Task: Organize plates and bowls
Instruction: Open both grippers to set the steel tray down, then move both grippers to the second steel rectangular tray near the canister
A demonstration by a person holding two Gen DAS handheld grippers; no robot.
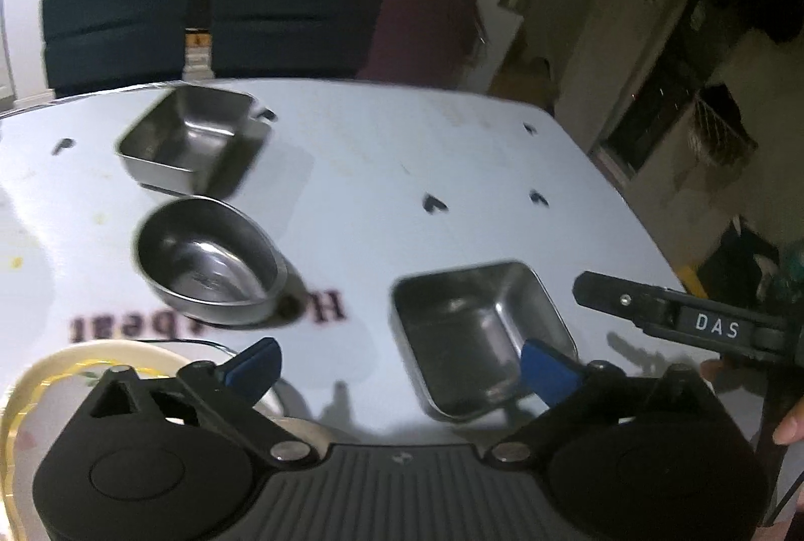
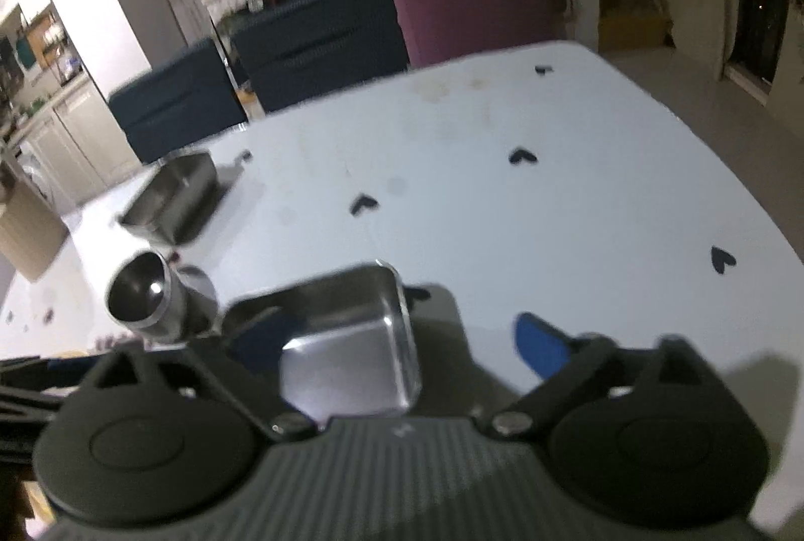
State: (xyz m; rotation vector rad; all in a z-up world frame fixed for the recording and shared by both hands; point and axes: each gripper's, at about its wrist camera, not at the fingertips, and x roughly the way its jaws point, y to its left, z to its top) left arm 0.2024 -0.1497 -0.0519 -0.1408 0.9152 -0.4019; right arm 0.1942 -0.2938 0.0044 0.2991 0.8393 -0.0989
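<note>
Three steel bowls stand on the white table (image 1: 402,169). A square bowl (image 1: 193,139) is far left, a round bowl (image 1: 208,259) sits nearer, and a second square bowl (image 1: 477,335) is near right. A cream plate (image 1: 45,375) lies at the bottom left, under my left gripper (image 1: 402,367), which is open and holds nothing. My right gripper (image 2: 402,342) is open above the near square bowl (image 2: 346,335), its pads off the bowl. The round bowl (image 2: 145,294) and the far square bowl (image 2: 176,199) lie to its left.
A black finger (image 1: 618,297) of my right gripper reaches in from the right, with a hand (image 1: 791,425) below it. Dark blue chairs (image 1: 211,23) and a purple seat (image 1: 422,28) stand behind the table. Black heart marks (image 2: 522,156) dot the tabletop. The table's right edge (image 2: 754,189) drops to the floor.
</note>
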